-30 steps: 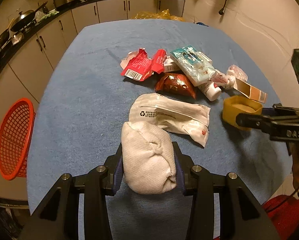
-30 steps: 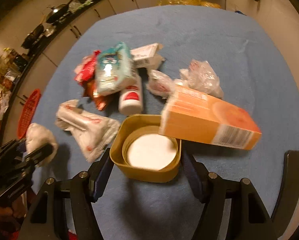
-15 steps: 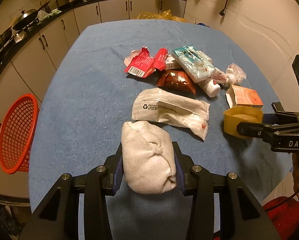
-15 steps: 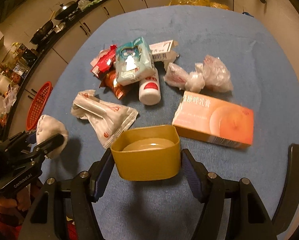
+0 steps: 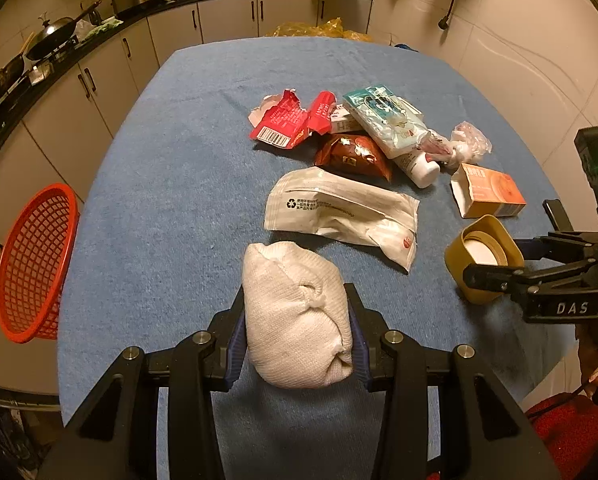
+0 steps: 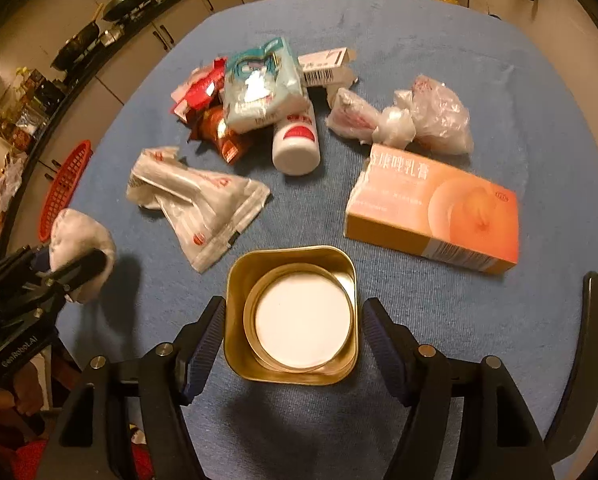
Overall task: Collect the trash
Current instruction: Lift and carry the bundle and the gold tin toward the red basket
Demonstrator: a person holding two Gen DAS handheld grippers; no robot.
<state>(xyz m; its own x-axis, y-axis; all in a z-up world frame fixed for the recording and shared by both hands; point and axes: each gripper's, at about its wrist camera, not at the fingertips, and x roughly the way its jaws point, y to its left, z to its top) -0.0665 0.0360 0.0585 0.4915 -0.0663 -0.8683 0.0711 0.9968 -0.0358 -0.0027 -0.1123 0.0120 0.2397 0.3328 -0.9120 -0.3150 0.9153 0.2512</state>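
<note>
My left gripper (image 5: 297, 314) is shut on a white cloth wad (image 5: 297, 312) and holds it above the blue table's (image 5: 171, 184) near edge. It also shows in the right wrist view (image 6: 81, 246). My right gripper (image 6: 293, 312) is shut on a square gold lid (image 6: 293, 312), its open side facing the camera, held above the table; it also shows in the left wrist view (image 5: 483, 256). A red basket (image 5: 35, 264) hangs off the table's left side. The trash pile (image 5: 355, 136) lies mid-table.
Mid-table lie a white pouch (image 5: 339, 212), red wrappers (image 5: 287, 120), a brown packet (image 5: 353, 152), a teal tissue pack (image 5: 387, 120), a white bottle (image 6: 297, 144), crumpled plastic bags (image 6: 419, 116) and an orange box (image 6: 435, 208). Kitchen counters with pans (image 5: 51, 40) run along the left and back.
My right gripper lifted the gold lid off the table beside the orange box, drew it back toward the near edge and tilted its open side up. The left gripper kept holding the cloth.
</note>
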